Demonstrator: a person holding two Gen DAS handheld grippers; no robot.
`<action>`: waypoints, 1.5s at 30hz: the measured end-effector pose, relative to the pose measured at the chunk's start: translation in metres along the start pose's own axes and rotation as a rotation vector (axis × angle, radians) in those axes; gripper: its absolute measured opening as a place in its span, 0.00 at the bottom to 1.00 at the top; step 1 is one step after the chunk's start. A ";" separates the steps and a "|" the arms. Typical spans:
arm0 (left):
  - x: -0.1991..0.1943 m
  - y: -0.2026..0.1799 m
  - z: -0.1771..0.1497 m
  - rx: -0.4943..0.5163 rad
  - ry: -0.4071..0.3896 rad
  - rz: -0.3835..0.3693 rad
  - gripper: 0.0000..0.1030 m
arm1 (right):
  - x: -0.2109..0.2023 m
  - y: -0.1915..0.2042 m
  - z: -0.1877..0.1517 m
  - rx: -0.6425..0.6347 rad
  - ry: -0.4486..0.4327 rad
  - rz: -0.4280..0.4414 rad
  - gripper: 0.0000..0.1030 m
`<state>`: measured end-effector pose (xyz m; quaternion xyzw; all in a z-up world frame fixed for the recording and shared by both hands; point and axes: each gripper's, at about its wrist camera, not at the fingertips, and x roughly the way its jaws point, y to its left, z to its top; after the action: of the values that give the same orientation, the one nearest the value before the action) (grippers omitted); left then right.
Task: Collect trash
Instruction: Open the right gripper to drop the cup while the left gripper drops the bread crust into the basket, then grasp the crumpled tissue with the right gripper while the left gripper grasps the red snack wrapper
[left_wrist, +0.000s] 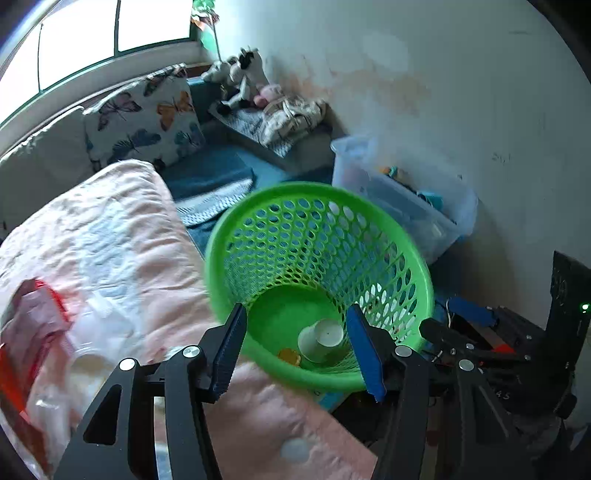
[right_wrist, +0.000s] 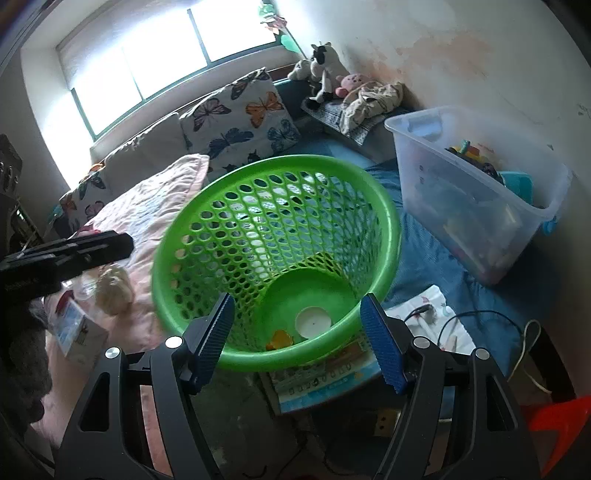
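Basket | ahead of both grippers, left, right | both wide apart, empty

The left gripper stands with its jaws wide apart, nothing between the blue pads. The right gripper is likewise spread wide, its pads gripping nothing. In the left wrist view the right gripper lies just to the right, pointing left. In the right wrist view the left gripper reaches in from the left, level.
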<state>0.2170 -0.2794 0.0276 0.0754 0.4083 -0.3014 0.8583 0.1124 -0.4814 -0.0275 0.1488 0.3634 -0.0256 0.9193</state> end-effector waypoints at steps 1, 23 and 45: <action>-0.007 0.001 -0.002 -0.002 -0.014 0.006 0.55 | -0.003 0.003 0.000 -0.004 -0.002 0.003 0.69; -0.129 0.091 -0.111 -0.184 -0.140 0.277 0.60 | -0.026 0.109 -0.022 -0.142 0.007 0.144 0.76; -0.152 0.162 -0.170 -0.404 -0.143 0.322 0.60 | 0.020 0.179 -0.008 -0.255 0.063 0.218 0.76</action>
<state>0.1253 -0.0157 0.0112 -0.0551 0.3811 -0.0779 0.9196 0.1497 -0.3073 -0.0006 0.0703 0.3742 0.1251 0.9162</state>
